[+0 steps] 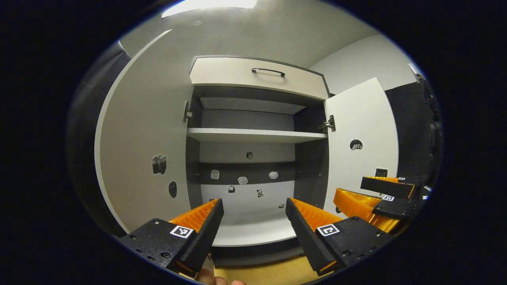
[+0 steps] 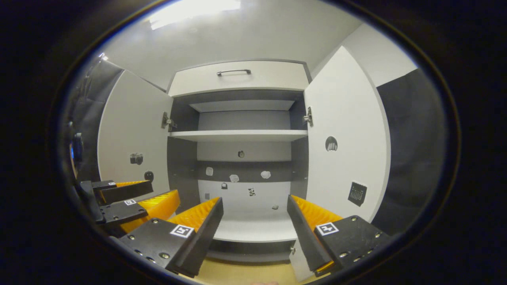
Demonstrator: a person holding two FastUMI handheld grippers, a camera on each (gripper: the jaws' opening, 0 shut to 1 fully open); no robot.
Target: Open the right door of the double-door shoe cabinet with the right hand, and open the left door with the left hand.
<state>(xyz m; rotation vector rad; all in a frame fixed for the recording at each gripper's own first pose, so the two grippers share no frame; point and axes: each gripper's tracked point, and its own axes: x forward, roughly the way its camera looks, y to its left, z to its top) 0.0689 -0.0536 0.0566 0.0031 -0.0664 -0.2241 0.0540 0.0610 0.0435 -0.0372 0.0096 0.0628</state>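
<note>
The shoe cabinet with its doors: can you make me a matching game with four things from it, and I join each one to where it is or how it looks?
Things:
1. left door
2. right door
3. drawer handle
4. left claw

Clues:
A. dark curved bar at the very top of the cabinet
B. swung open, with a camera sticker on its inside
C. open, holding nothing, pointing into the cabinet
D. swung open, with a small dark calendar-like square low on its inside

Pairs: 1-B, 2-D, 3-A, 4-C
</note>
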